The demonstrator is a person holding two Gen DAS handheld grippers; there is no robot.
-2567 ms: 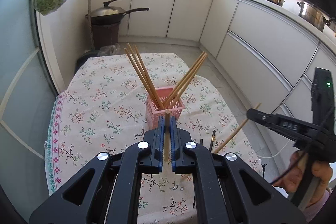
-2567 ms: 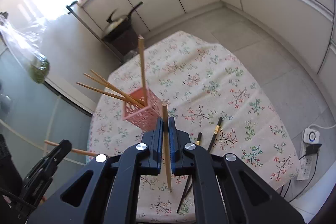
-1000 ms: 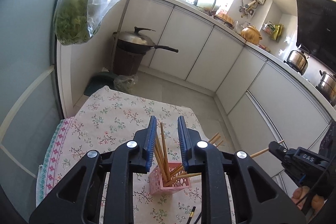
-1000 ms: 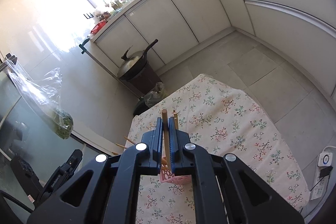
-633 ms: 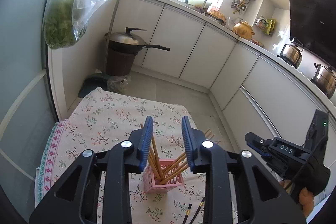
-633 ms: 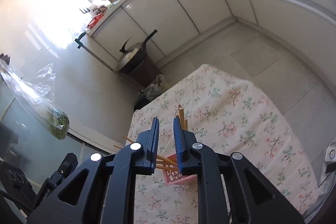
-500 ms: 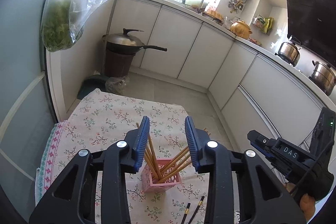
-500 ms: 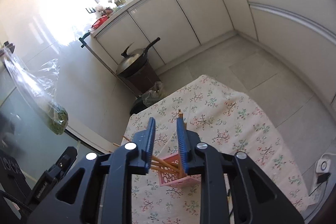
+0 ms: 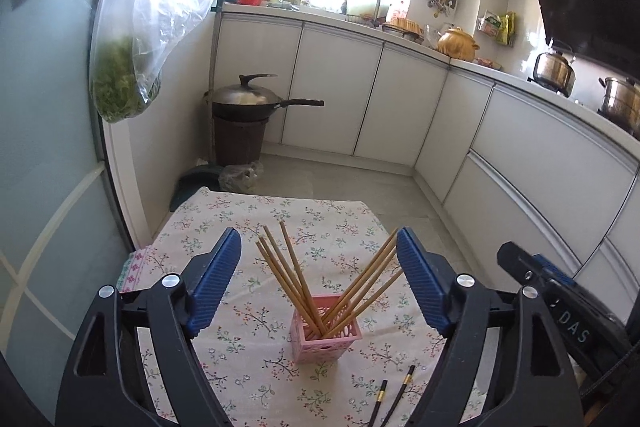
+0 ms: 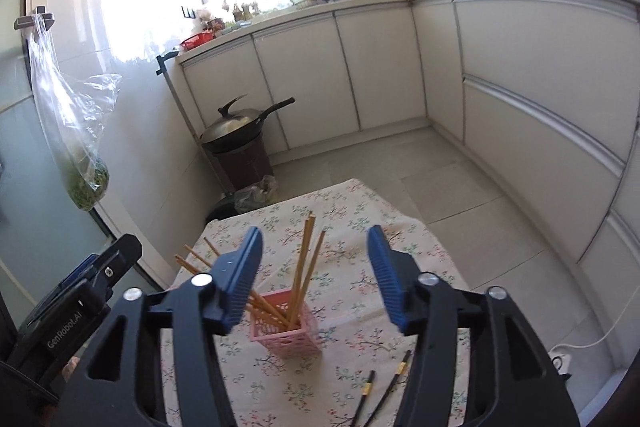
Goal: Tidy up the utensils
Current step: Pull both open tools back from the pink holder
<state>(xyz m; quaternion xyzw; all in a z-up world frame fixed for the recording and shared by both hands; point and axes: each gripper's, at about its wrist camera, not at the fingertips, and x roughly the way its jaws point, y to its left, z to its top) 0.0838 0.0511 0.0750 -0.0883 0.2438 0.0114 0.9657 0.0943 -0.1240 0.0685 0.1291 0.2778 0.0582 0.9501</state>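
A pink slotted holder (image 9: 325,341) stands on the floral tablecloth (image 9: 240,219) with several wooden chopsticks (image 9: 292,275) leaning out of it. It also shows in the right wrist view (image 10: 288,337), with its chopsticks (image 10: 302,267). Two black chopsticks (image 9: 394,397) lie on the cloth in front of the holder; they also show in the right wrist view (image 10: 380,387). My left gripper (image 9: 320,283) is wide open and empty above the holder. My right gripper (image 10: 314,277) is wide open and empty above it too.
A covered wok (image 9: 248,99) sits on a brown bin beyond the table. A plastic bag of greens (image 9: 120,87) hangs at the left. White cabinets (image 9: 400,115) and a counter with pots run along the back and right. The table's far edge (image 9: 280,197) drops to the tiled floor.
Both grippers let go of their wooden chopsticks, which now stand in the pink holder. Both sets of jaws have opened wide and the grippers have risen and pulled back.
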